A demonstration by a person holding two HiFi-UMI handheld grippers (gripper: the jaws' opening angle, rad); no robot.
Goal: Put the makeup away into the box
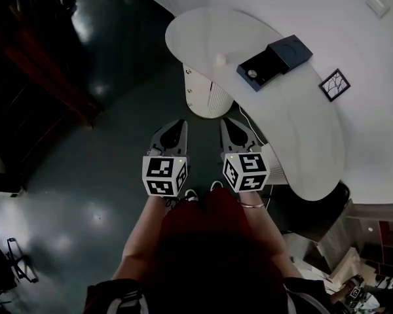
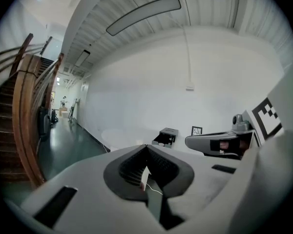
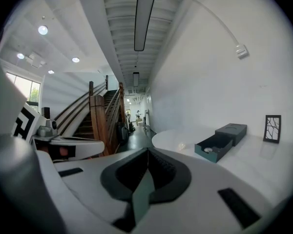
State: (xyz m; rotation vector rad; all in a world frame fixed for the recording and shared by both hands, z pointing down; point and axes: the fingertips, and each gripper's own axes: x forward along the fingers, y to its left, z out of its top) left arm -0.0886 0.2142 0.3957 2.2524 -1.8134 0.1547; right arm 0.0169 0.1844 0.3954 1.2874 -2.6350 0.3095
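**Both grippers clenched on nothing, makeup and box out on the table**

My left gripper [image 2: 146, 148] has its jaws pressed together at the tips, with nothing between the pads. My right gripper [image 3: 147, 151] is the same: jaws fully closed and empty. From the head view I see both held side by side, slightly apart, over the dark floor [image 1: 85, 195] and short of the white curved table [image 1: 301, 136]. Neither touches anything.

The dark box [image 1: 275, 60] sits on the table, well ahead of the jaws. Its tray is slid out and open, and a small round piece [image 1: 251, 73] lies inside. A small pale item [image 1: 220, 59] stands on the tabletop just beside the tray's open end; I cannot tell what it is. A framed picture [image 1: 334, 84] lies on the table beyond the box.
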